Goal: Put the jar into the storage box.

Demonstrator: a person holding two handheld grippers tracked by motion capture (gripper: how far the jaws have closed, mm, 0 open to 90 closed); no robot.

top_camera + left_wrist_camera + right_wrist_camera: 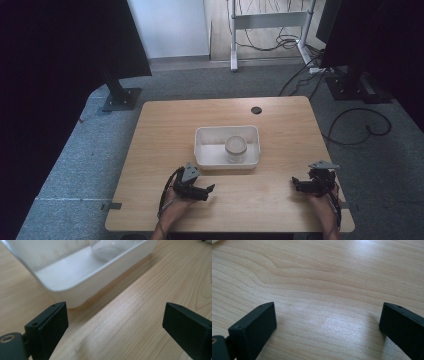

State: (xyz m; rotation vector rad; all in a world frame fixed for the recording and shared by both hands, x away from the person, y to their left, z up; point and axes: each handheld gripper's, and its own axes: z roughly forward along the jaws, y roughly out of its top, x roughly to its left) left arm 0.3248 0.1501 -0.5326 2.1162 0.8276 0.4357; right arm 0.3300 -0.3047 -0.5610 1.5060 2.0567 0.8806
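A wooden table on grey carpet. The left gripper, jaws spread and empty, sits just before a white tub holding a clear jar. The right gripper, also spread, rests farther off.

High cam overhead; gripper cams near table.
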